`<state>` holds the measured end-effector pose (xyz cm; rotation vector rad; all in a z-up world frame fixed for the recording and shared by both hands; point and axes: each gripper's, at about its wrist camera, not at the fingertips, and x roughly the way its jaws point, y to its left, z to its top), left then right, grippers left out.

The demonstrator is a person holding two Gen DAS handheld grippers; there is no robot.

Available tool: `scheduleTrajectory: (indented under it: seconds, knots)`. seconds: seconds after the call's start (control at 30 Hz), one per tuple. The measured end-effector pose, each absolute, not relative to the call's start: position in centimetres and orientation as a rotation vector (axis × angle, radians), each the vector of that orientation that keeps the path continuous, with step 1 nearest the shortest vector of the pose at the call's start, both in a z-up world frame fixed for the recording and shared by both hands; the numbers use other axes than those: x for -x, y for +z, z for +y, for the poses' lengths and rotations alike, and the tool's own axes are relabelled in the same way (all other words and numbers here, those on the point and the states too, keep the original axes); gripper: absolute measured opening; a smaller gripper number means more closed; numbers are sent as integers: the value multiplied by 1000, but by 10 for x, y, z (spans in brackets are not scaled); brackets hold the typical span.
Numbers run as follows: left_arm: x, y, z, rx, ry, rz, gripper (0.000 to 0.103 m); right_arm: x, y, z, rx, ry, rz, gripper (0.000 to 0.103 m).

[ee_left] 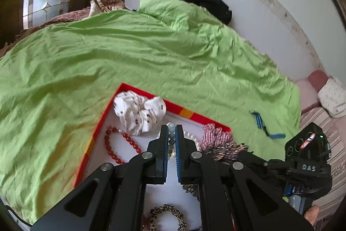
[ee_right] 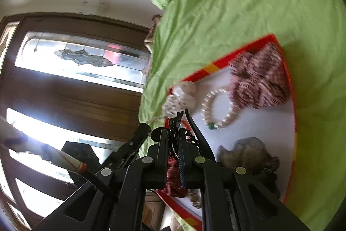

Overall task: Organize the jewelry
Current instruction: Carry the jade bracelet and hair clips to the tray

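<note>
On the bed, over a green sheet (ee_left: 134, 53), lies a shallow red tray (ee_left: 173, 105) with a white floor, and the jewelry is collected in it. The left tool (ee_left: 172, 129) is closed on a bead bracelet (ee_left: 171, 140) of grey and pale beads; the beads sit in a line between its two blue pads, so the long axis of the bracelet runs along the fingers, and it hangs above the middle of the tray. Around it I see a white scrunchie (ee_left: 139, 110) at the far corner, a red bead string (ee_left: 117, 144) to the left, a striped scrunchie (ee_left: 216, 135) to the right, and a leopard scrunchie (ee_left: 166, 218) near the bottom edge. The right tool (ee_right: 176, 120) is also closed, on a thin dark chain-like piece (ee_right: 176, 122); what exactly it is I cannot tell, because the picture is blurred. From its view a pearl bracelet (ee_right: 218, 107) lies flat on the tray floor, just ahead and a little to the right of the fingertips. A blue band (ee_left: 259, 122) lies outside the tray on the sheet, well apart to the right, nearer to the right hand. I judge that both pieces are to be laid in the tray, and the free white floor lies directly under the left tool, so the coming move seems to be mostly downward.
</note>
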<state>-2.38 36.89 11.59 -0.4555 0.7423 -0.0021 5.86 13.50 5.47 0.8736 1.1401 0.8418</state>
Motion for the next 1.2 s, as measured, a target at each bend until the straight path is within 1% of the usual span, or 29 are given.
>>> scheduleTrajectory:
  seconds: [0.17,0.23,0.37,0.53,0.73,0.83,0.9,0.97,1.03,1.07,1.1,1.17,1.2]
  knots:
    - [13,104,352,384,11,809,6,-61,45,122,-889,816,1144,9]
    - [9,99,347,364,14,834,6,-60,48,121,-845,800,1133,9]
    - [2,89,337,305,46,877,6,-55,55,123,-706,750,1112,13]
    - [-4,76,333,265,84,931,6,-49,52,131,-597,726,1103,16]
    - [-2,76,336,258,111,927,6,-48,49,150,-510,711,1107,16]
    - [-1,79,335,251,109,914,6,-48,54,156,-448,686,1091,21]
    - [0,81,335,251,101,906,6,-49,56,156,-436,672,1082,27]
    - [1,83,334,254,89,900,6,-50,57,154,-436,665,1077,28]
    - [2,85,334,262,76,897,17,-51,59,151,-446,661,1075,35]
    - [3,87,335,274,64,889,32,-51,61,149,-457,658,1070,38]
    - [5,89,336,284,58,874,46,-51,63,146,-467,654,1065,40]
    - [9,95,338,294,57,839,54,-51,68,142,-484,654,1054,41]
    - [11,98,338,300,51,826,55,-50,72,139,-492,654,1045,41]
